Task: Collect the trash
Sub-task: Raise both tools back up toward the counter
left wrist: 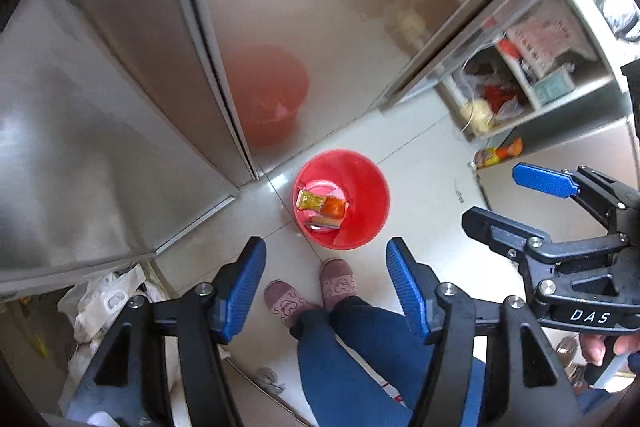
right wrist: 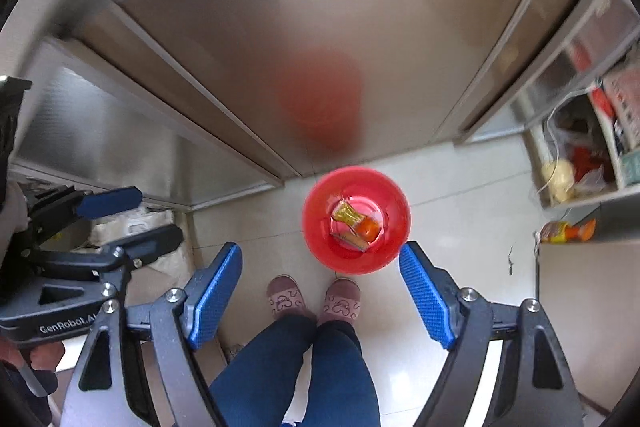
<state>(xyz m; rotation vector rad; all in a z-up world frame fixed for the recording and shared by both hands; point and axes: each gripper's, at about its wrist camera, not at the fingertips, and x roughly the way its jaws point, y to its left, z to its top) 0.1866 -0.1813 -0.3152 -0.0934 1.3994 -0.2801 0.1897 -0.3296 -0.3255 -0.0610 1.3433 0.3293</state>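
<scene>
Down on the pale floor tiles, the left wrist view shows a red bucket (left wrist: pixel 342 199) just in front of the person's slippers (left wrist: pixel 312 291). Inside it lie crinkly snack wrappers (left wrist: pixel 320 205), yellow and orange. They look thin, light and floppy, so a pinch on a loose edge should do. One more snack packet (left wrist: pixel 498 155) lies on the floor by the open shelves (left wrist: pixel 520 83), well apart from the bucket. It looks shiny and may slip. The left gripper (left wrist: pixel 326 277) has its blue ridged pads apart, with nothing between them.

From the right wrist view, the bucket (right wrist: pixel 356 219) is round, smooth plastic, wider at the rim. It stands near a dull metal cabinet door (right wrist: pixel 320 27) that shows a blurry red copy of it. The right gripper (right wrist: pixel 320 277) is spread wide and holds nothing. The left gripper (right wrist: pixel 132 217) shows at the side, its jaws also apart.
</scene>
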